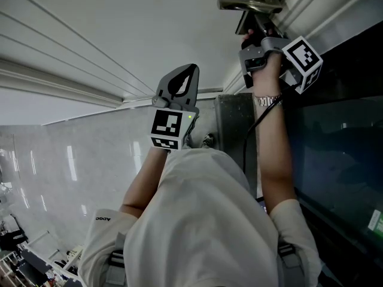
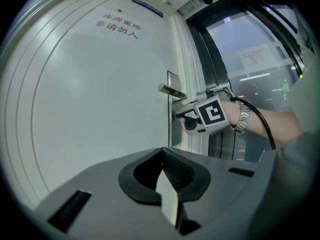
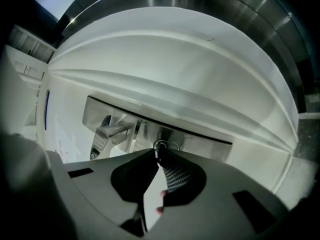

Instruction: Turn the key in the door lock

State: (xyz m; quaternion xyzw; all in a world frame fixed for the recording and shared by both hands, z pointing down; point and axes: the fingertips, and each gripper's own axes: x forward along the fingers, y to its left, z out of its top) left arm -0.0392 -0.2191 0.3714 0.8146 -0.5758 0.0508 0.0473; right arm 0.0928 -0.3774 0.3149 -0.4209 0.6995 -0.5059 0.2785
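The key [image 3: 161, 145] sticks out of the metal lock plate [image 3: 200, 140], and only its small ring and head show at my right gripper's tips. My right gripper [image 3: 158, 152] is shut on the key, just under the silver door handle [image 3: 112, 132]. In the left gripper view the right gripper [image 2: 181, 117] sits at the door edge below the handle [image 2: 171, 91]. In the head view it [image 1: 250, 39] reaches up to the handle [image 1: 248, 5]. My left gripper [image 2: 162, 152] is shut on nothing and is held back from the white door [image 2: 100, 109]; the head view shows it [image 1: 191, 70] at the centre.
A dark glass panel in a metal frame [image 2: 260, 59] stands right of the door. A sign with red characters [image 2: 117, 25] is stuck high on the door. The person's right forearm with a wristwatch [image 1: 267, 100] stretches to the lock. A glossy pale floor [image 1: 60, 160] lies below.
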